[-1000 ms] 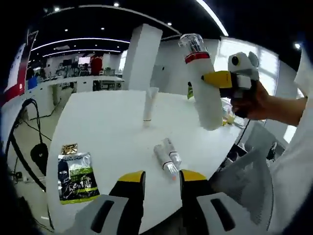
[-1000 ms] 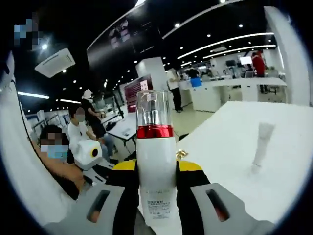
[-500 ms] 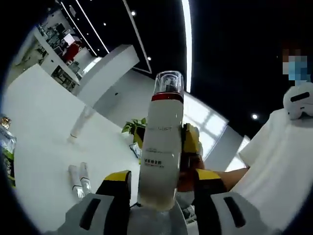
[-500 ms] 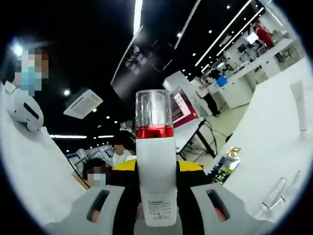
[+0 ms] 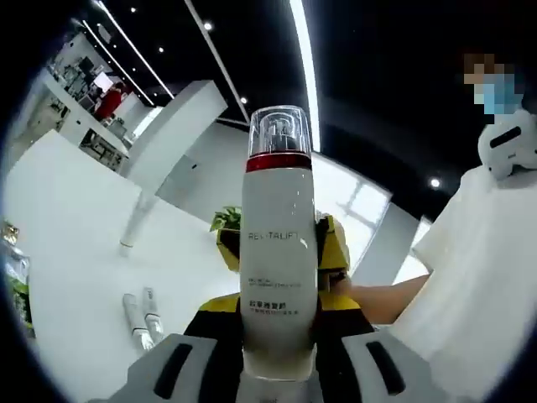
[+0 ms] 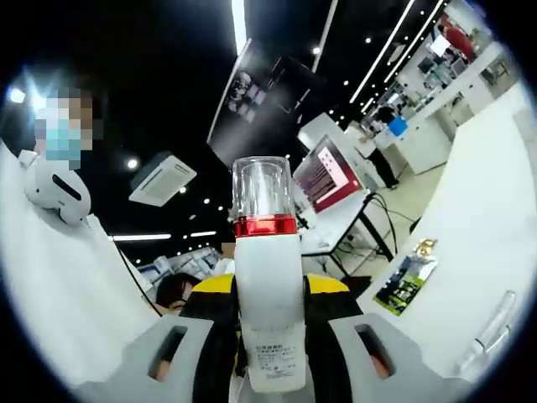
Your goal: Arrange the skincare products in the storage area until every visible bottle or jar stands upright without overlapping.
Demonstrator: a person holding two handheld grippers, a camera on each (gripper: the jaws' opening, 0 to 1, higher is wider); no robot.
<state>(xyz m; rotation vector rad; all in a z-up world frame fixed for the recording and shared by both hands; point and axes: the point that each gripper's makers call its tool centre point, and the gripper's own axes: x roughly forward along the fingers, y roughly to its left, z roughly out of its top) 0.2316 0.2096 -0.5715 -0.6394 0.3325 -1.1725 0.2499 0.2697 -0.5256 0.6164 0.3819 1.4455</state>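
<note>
where the left gripper view looks along its own yellow-and-black jaws, a tall white plastic pump bottle with a red collar and clear domed cap (image 5: 279,269) stands upright between them, smooth and glossy, grey lettering across the front. left hand-held gripper (image 5: 277,323): jaws close against both sides of the bottle's lower body; whether they press it or only flank it cannot be told. the other hand-held gripper's yellow jaws (image 5: 329,252) show just behind the bottle at mid-height, a person's hand behind them.

right hand-held gripper (image 6: 268,311): jaws closed on the same bottle (image 6: 267,294), gripping its white body on both sides below the red collar; a small printed label faces the camera low on the body. bottle held in the air, off the table.

white matte table (image 5: 75,243), flat and smooth. on it, left gripper view: slim white squeeze tube standing on its cap (image 5: 136,220), upright, well apart from the rest; two small clear-and-white vials lying side by side (image 5: 141,315), touching or nearly so, on their sides. right gripper view: green-and-black flat foil sachet (image 6: 405,280) lying near the table (image 6: 487,218) edge; the lying vials (image 6: 493,323) at the lower right.
</note>
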